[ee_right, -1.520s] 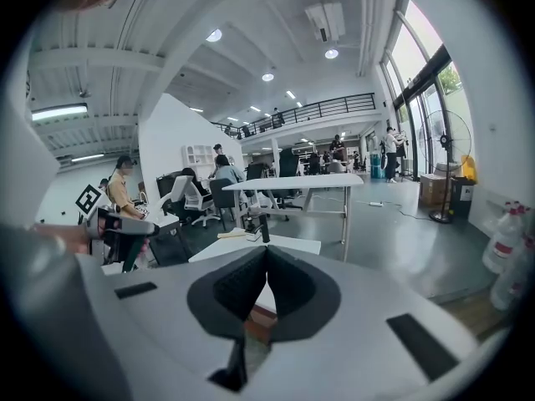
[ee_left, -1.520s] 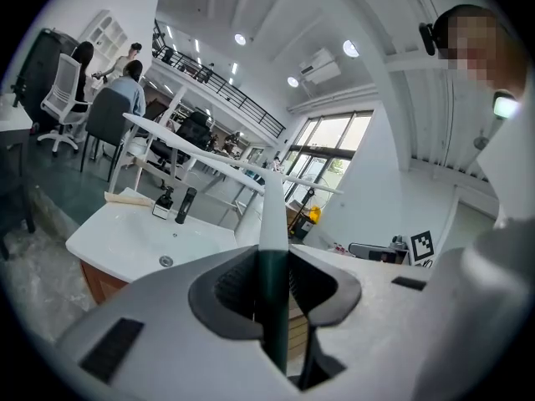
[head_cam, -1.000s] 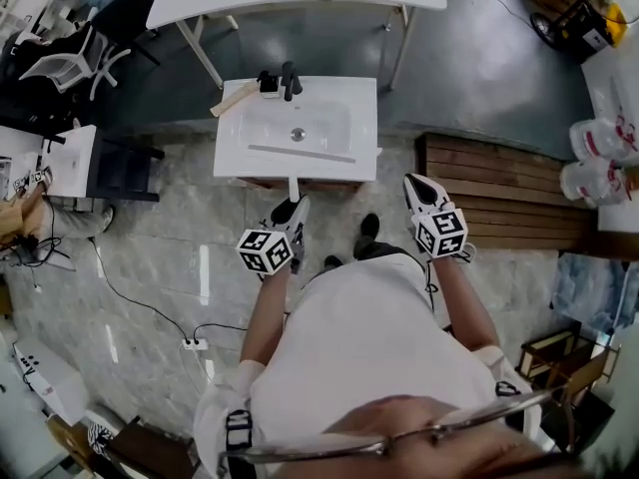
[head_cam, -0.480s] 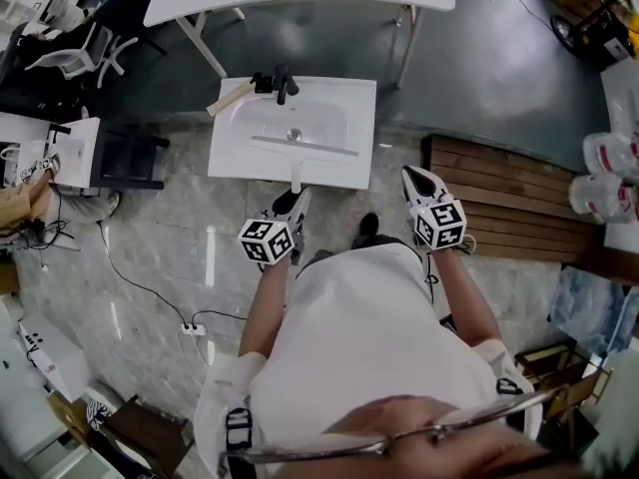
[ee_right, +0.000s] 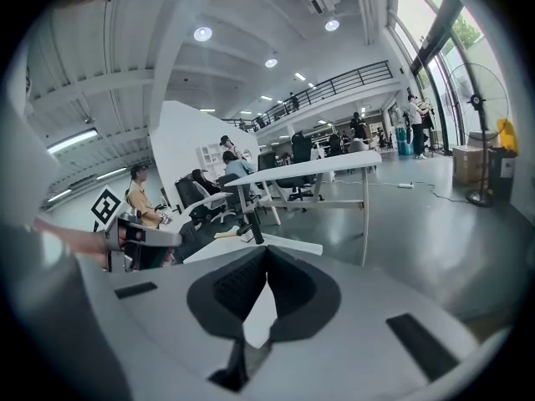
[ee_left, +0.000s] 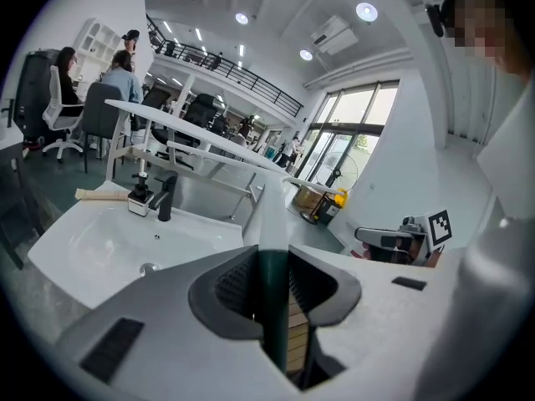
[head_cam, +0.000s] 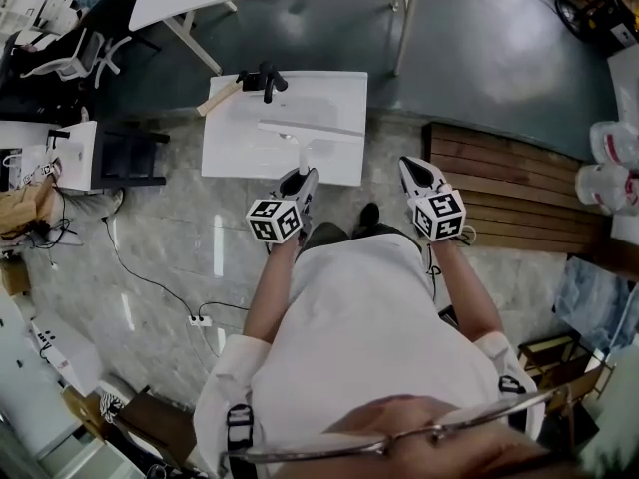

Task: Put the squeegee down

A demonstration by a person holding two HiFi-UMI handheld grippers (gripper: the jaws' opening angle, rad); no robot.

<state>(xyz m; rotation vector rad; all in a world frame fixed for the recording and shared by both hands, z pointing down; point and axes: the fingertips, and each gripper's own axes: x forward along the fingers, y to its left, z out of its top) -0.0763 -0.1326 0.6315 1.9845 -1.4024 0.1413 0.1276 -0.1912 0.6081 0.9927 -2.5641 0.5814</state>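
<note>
Left tongs (ee_left: 272,274) pinch squeegee (head_cam: 310,131) handle over sink (head_cam: 225,156); right tongs (ee_right: 266,266) pressed together, empty. Lower blade flat, then release.

Head view: high above the person, aimed steeply down, sink (head_cam: 230,148) far below. Left tool (head_cam: 303,183) view: low, close, facing across the sink. Right tool (head_cam: 411,168) view: low, further back. All share sink and faucet (head_cam: 266,80).
</note>
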